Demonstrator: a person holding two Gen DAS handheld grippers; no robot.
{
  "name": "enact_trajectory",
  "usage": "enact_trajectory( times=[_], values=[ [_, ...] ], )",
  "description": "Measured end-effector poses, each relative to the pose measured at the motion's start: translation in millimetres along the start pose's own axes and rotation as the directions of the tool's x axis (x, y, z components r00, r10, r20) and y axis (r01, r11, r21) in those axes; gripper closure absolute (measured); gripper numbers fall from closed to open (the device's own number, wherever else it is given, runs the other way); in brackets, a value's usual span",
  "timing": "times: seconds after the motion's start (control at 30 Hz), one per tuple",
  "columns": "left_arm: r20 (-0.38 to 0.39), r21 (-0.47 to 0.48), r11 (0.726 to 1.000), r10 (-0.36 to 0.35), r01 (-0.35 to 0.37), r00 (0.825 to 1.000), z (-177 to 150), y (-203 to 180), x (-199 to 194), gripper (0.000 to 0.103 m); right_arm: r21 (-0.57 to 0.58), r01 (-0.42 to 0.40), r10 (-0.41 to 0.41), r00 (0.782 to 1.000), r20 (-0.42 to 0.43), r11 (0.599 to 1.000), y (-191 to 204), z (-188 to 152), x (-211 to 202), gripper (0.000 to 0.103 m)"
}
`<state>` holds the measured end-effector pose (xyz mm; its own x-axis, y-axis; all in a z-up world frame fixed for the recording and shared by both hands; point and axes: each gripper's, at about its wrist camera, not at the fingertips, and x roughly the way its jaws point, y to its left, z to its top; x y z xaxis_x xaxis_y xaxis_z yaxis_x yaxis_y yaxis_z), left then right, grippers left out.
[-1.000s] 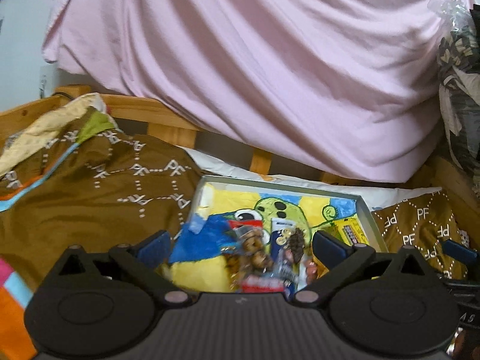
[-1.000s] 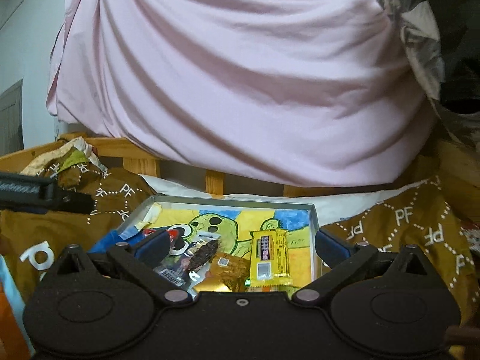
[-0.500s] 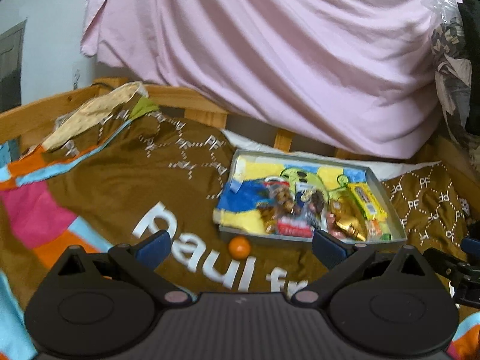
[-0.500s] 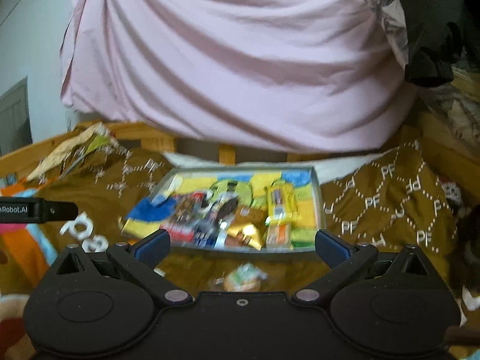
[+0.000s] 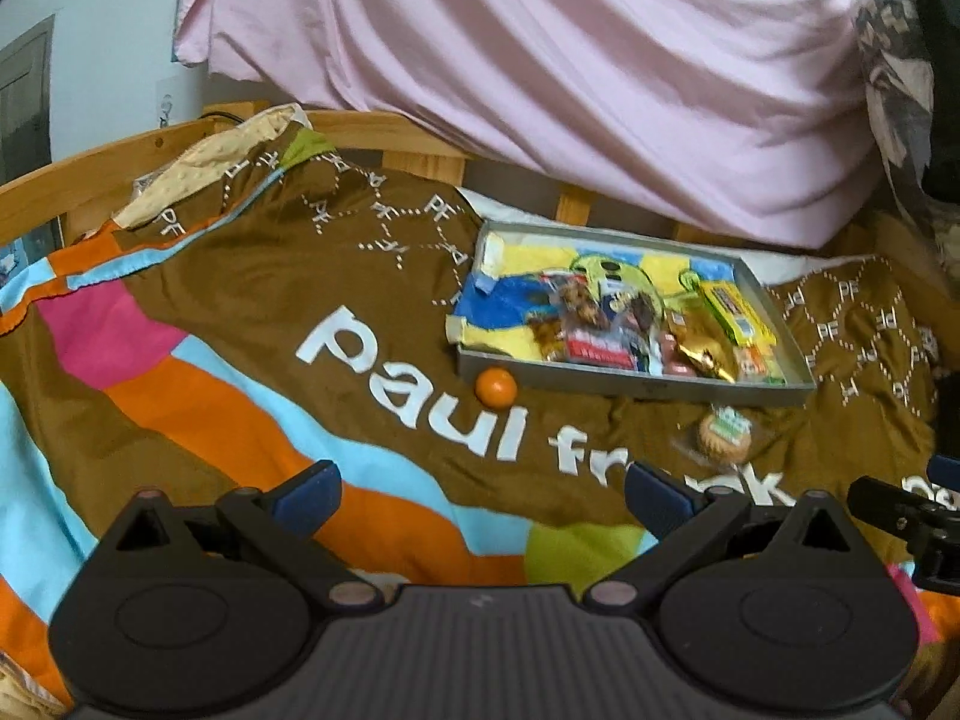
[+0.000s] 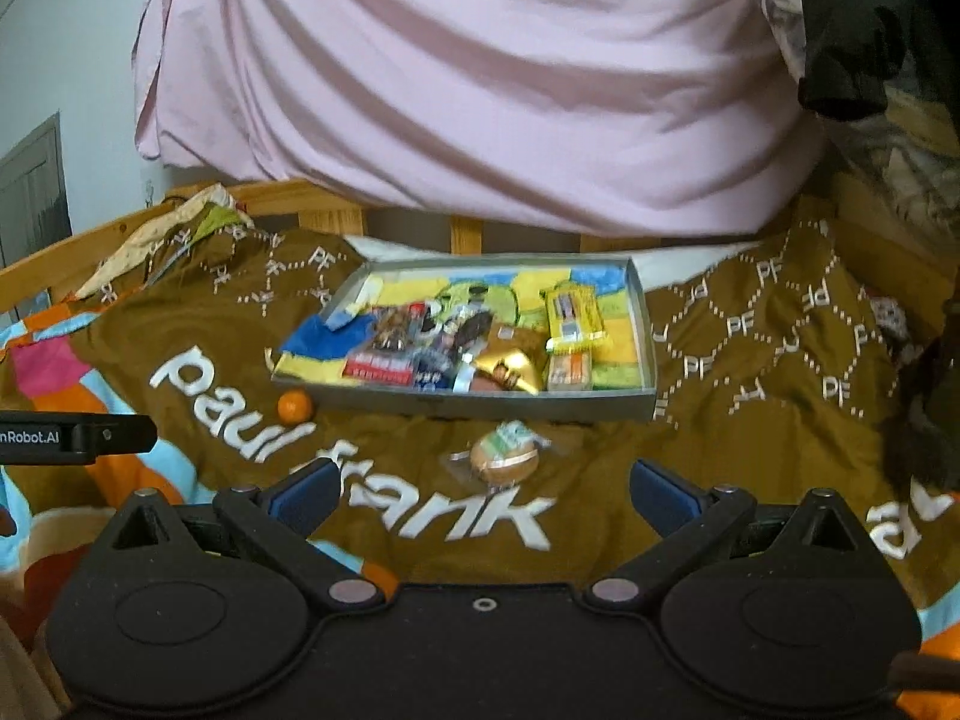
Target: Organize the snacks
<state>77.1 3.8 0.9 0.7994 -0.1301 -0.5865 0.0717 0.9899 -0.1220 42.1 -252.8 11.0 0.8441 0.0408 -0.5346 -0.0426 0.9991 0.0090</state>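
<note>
A: What is sitting on the bed?

B: A brown blanket [image 5: 252,276] with big white letters is lying over it. A gray tray [image 5: 654,383] is resting on the blanket, toward the back.

A: What is lying in the tray?

B: Lots of snacks are lying in it, piled close together. A yellow packet [image 6: 573,315] is lying on the right side. A shiny gold wrapper [image 6: 510,367] is sitting just beside it, near the front wall. A red and white packet [image 6: 379,367] is lying more to the left.

A: Is anything lying outside the tray?

B: Yes. A small orange ball [image 5: 495,386] is sitting on the blanket, touching or nearly touching the tray's front left corner. A round wrapped cake [image 6: 503,457] is lying on the blanket just in front of the tray.

A: What are the fingers doing?

B: The left gripper [image 5: 480,495] is hanging over the blanket with its fingers spread wide, holding nothing. The right gripper [image 6: 480,489] is doing the same, wide and holding nothing. The wrapped cake is lying just ahead of the right one, between its two blue tips.

A: What is hanging behind?

B: A big pink sheet [image 6: 480,90] is hanging down over the wooden bed frame [image 5: 120,168].
</note>
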Motion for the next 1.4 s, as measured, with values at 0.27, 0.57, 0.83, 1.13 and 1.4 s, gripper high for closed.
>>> enact_trajectory(
  times=[0.27, 0.57, 0.83, 1.13, 1.4],
  values=[
    [-0.028, 0.036, 0.999, -0.01, 0.011, 1.0, -12, -9, -1, 0.001, -0.012, -0.012, 0.011, 0.998, -0.055, 1.0, 5, -8, 3, 0.001],
    [-0.048, 0.046, 0.999, 0.002, 0.0, 0.999, -13, -12, 2, 0.001, -0.013, -0.016, 0.014, 0.995, -0.096, 1.0, 6, -11, 9, 0.001],
    [-0.074, 0.044, 0.999, 0.01, -0.006, 0.997, -10, -12, 7, 0.001, -0.009, -0.018, 0.017, 0.993, -0.116, 1.0, 6, -11, 14, 0.001],
    [-0.093, 0.032, 0.999, 0.01, -0.007, 0.996, -5, -10, 15, 0.001, -0.002, -0.02, 0.019, 0.991, -0.129, 1.0, 4, -9, 19, 0.001],
    [-0.111, 0.064, 0.998, 0.014, -0.007, 0.994, 6, -13, 32, 0.001, -0.041, -0.029, 0.023, 0.989, -0.143, 0.999, 6, 1, 30, 0.001]
  ],
)
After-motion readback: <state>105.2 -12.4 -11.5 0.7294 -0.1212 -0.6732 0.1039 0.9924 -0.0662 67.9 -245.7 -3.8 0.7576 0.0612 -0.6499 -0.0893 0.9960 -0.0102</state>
